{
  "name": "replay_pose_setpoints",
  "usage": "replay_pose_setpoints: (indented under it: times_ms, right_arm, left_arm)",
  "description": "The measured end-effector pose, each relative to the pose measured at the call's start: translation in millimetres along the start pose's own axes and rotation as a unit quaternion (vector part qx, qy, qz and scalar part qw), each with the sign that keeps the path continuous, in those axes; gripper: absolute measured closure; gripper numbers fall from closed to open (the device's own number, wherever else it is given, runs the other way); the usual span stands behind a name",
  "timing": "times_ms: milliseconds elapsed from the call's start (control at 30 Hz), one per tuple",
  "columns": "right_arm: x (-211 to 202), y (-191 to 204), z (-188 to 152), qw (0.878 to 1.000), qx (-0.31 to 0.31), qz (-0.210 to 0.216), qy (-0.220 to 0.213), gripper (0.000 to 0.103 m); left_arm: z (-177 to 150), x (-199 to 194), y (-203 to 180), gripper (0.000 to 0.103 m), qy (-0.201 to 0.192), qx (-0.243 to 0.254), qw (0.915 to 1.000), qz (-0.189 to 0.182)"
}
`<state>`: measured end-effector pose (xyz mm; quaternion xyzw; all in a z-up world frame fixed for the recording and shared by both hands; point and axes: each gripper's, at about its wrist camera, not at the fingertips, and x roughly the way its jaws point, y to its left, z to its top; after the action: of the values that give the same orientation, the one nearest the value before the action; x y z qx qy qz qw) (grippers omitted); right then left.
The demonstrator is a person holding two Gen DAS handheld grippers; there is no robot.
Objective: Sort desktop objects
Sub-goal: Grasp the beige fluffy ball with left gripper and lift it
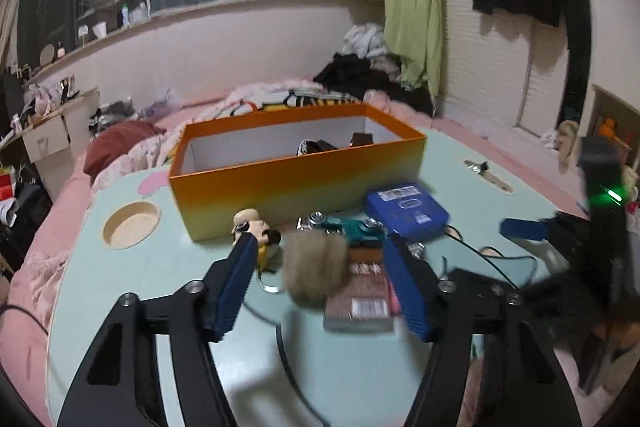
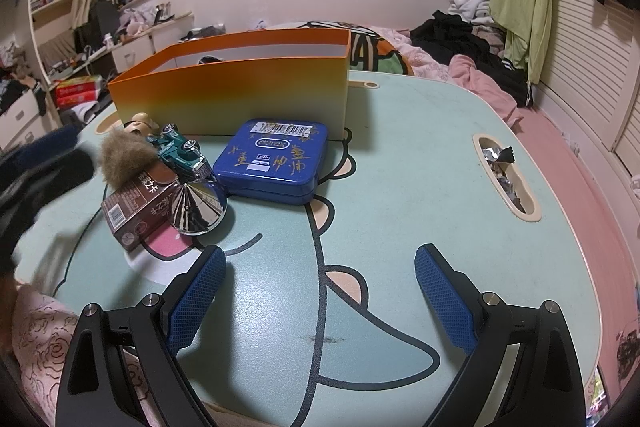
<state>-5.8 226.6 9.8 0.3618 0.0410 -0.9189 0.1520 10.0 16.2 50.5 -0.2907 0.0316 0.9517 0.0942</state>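
My left hand-held gripper (image 1: 320, 259) stands half open around the fur pompom (image 1: 314, 269); whether its pads grip, I cannot tell. I should squeeze gently, lift clear of the brown carton (image 1: 360, 299), then reach the orange box (image 1: 296, 167).

My right hand-held gripper (image 2: 320, 291) is open, empty.

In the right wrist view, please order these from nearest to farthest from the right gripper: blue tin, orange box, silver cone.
From the right gripper:
1. Silver cone, ahead to the left.
2. Blue tin, behind the cone, near centre.
3. Orange box, at the back.
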Motion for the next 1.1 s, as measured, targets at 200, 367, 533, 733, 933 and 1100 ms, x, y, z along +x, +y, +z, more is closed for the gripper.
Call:
replay_pose_setpoints:
  times_ms: [200, 367, 533, 733, 933, 1100]
  right_arm:
    - [0, 0, 0, 1.000, 0.000, 0.001, -0.001, 0.007]
    - [-2, 2, 0, 1.000, 0.008, 0.012, -0.009, 0.007]
    - [-11, -2, 0, 0.998, 0.027, 0.040, -0.041, 0.027]
    - [-25, 26, 12, 0.993, -0.006, 0.096, -0.064, 0.049]
    - [10, 53, 27, 0.994, -0.051, 0.100, 0.015, 0.062]
    - [13, 59, 20, 0.994, -0.068, 0.090, 0.003, 0.101]
  left_arm:
    - [0, 20, 17, 0.079, 0.042, -0.047, 0.9974, -0.035]
    - [-9, -18, 29, 0.080, -0.028, -0.066, 0.9964, -0.046]
    - [-24, -43, 40, 0.079, -0.047, -0.062, 0.9961, -0.042]
    - [-26, -48, 47, 0.079, -0.049, -0.068, 0.9957, -0.039]
    - [-26, -47, 43, 0.079, -0.048, -0.061, 0.9960, -0.044]
    - [-27, -45, 42, 0.079, -0.048, -0.060, 0.9962, -0.042]
